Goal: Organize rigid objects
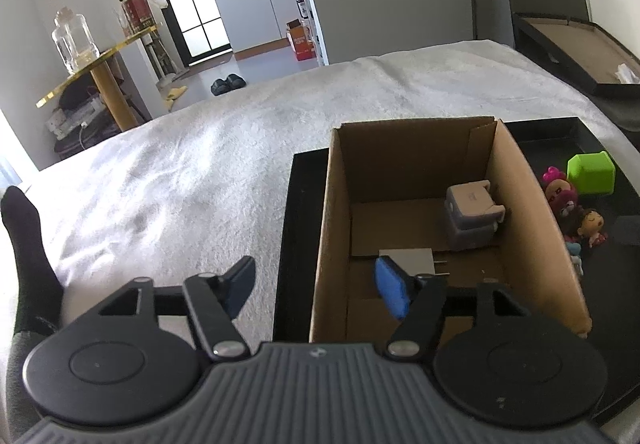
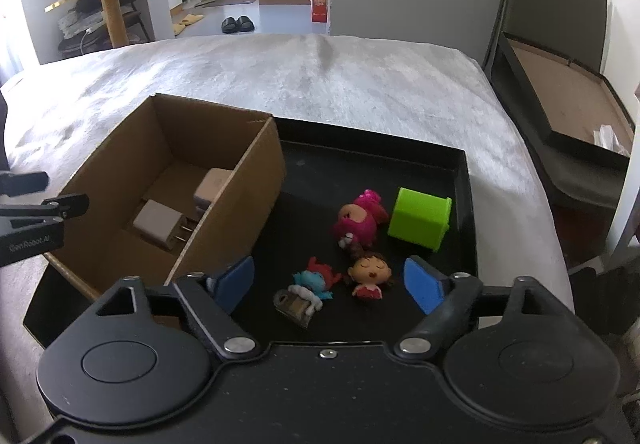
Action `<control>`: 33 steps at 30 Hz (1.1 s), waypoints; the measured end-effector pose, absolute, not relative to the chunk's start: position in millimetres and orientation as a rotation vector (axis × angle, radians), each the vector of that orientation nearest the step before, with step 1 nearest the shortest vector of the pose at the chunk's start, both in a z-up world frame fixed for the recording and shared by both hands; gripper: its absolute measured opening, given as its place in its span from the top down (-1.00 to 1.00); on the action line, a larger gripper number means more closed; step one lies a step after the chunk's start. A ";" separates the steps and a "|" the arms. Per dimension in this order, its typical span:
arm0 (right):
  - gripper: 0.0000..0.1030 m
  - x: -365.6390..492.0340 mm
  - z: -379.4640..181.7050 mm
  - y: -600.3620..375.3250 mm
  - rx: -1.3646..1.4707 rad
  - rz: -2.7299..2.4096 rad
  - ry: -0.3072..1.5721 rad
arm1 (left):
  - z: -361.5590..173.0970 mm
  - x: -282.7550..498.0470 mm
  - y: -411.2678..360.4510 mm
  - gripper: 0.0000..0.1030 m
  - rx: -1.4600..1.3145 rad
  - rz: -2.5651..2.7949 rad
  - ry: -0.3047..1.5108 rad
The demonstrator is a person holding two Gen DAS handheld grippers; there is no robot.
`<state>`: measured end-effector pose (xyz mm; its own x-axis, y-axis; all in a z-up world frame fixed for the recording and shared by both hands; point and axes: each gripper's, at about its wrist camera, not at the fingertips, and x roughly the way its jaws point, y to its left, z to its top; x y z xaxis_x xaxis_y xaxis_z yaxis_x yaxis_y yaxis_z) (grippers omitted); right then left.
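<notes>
An open cardboard box (image 1: 332, 228) (image 2: 256, 180) stands at the left end of a black tray (image 2: 464, 212) (image 1: 288, 244). Inside lie a grey adapter (image 1: 472, 212) (image 2: 210, 188) and a white plug charger (image 2: 158, 224) (image 1: 408, 256). On the tray to the right lie a green cube (image 2: 420, 218) (image 1: 591, 172), a pink figure (image 2: 358, 220) (image 1: 560, 192), a brown-haired doll (image 2: 370, 272) (image 1: 592, 226) and a blue figure (image 2: 316, 282). My left gripper (image 1: 316, 284) is open and empty over the box's near left wall. My right gripper (image 2: 330, 282) is open and empty above the blue figure and doll.
The tray sits on a white blanket (image 2: 304, 76) covering a bed. A black framed board (image 2: 560, 96) leans at the right. A gold side table with a glass jar (image 1: 76, 40) stands at the left. The left gripper's fingers show at the left edge of the right wrist view (image 2: 36, 204).
</notes>
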<state>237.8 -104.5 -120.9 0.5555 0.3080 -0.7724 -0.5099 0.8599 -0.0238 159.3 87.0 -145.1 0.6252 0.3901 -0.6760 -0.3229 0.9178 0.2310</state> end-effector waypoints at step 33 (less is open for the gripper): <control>-0.24 297.6 -204.3 -136.0 -0.062 0.451 0.959 | -162.9 192.3 73.3 -0.56 0.189 0.493 0.867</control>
<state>297.6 -136.0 -204.3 0.4890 0.3444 -0.8014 -0.3983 0.9056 0.1461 192.3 73.3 -162.9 0.5440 0.4878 -0.6828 -0.3371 0.8722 0.3545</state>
